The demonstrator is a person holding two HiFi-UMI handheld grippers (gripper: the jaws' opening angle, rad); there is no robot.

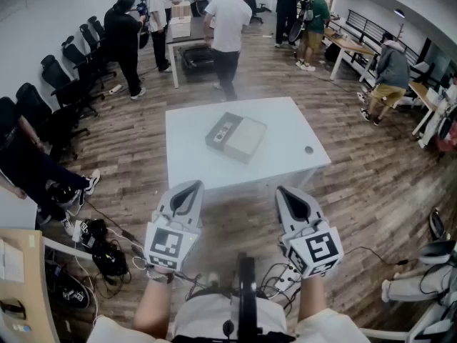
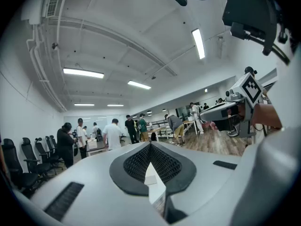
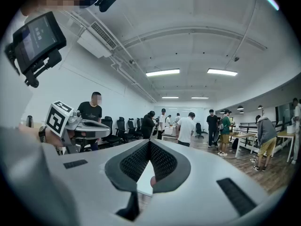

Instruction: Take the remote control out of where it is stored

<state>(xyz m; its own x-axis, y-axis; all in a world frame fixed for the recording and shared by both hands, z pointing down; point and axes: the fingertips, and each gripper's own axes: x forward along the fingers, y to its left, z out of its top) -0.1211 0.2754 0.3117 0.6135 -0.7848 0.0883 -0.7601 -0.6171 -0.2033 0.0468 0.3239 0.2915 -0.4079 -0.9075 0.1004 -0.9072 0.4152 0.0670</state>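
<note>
Approach step, with left tongs (image 1: 191,186) and right tongs (image 1: 283,191) both pinched shut, empty, well short of the box (image 1: 235,136) on the surface (image 1: 285,141) ahead; next, reach forward and open.

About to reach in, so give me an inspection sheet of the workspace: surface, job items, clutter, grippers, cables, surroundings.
Surface: white table, straight ahead.
Job's things: flat box lying on the table; a dark remote-like shape in its left part, too small to confirm.
Clutter: one small dark round spot near the table's right edge.
Grippers: left gripper and right gripper short of the table, both shut, nothing held.
Cables: tangled cables on the floor, left.
Surroundings: people standing beyond the table; office chairs along the left wall.
</note>
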